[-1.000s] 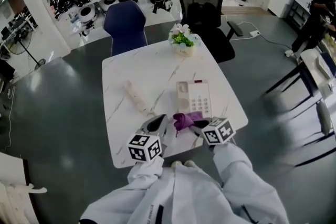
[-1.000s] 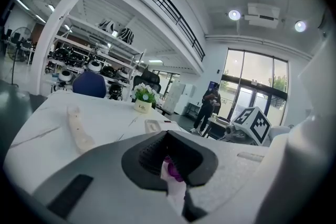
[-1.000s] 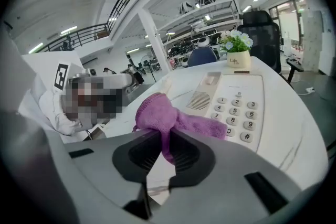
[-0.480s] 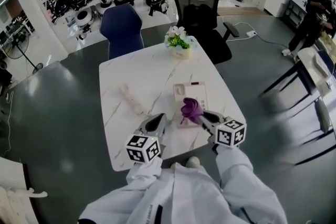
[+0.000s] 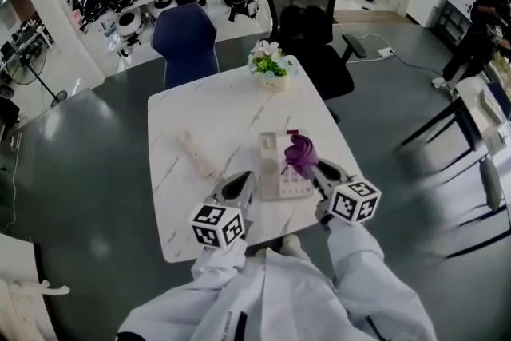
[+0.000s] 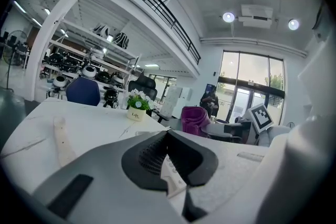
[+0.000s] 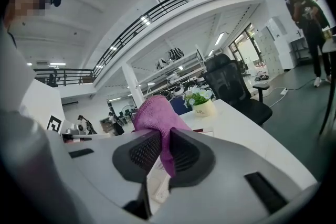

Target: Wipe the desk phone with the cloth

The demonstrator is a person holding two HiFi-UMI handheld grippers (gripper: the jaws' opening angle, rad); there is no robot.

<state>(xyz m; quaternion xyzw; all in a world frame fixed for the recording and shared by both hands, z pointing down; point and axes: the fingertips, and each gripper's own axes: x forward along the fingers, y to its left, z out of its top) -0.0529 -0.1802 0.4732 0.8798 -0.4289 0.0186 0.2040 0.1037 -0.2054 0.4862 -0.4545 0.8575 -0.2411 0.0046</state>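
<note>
The white desk phone point(image 5: 278, 169) lies on the marble table point(image 5: 231, 112), handset on its left side. My right gripper point(image 5: 318, 169) is shut on a bunched purple cloth point(image 5: 301, 151), which hangs over the phone's right half; in the right gripper view the cloth point(image 7: 153, 114) sticks up between the jaws and the phone point(image 7: 157, 182) shows beneath them. My left gripper point(image 5: 243, 186) is shut and holds nothing, just left of the phone's near corner. In the left gripper view its tips point(image 6: 168, 134) meet above the keypad point(image 6: 171, 174), with the cloth point(image 6: 195, 118) beyond.
A long beige strip point(image 5: 196, 154) lies on the table's left part. A small flower pot point(image 5: 270, 65) stands at the far edge. Behind the table are a blue chair point(image 5: 185, 40) and a black office chair point(image 5: 307, 8). The table's near edge is close to my body.
My right gripper has carried the purple cloth from the phone's near edge up and away, over the phone's right side. The left gripper has stayed at the phone's near left corner.
</note>
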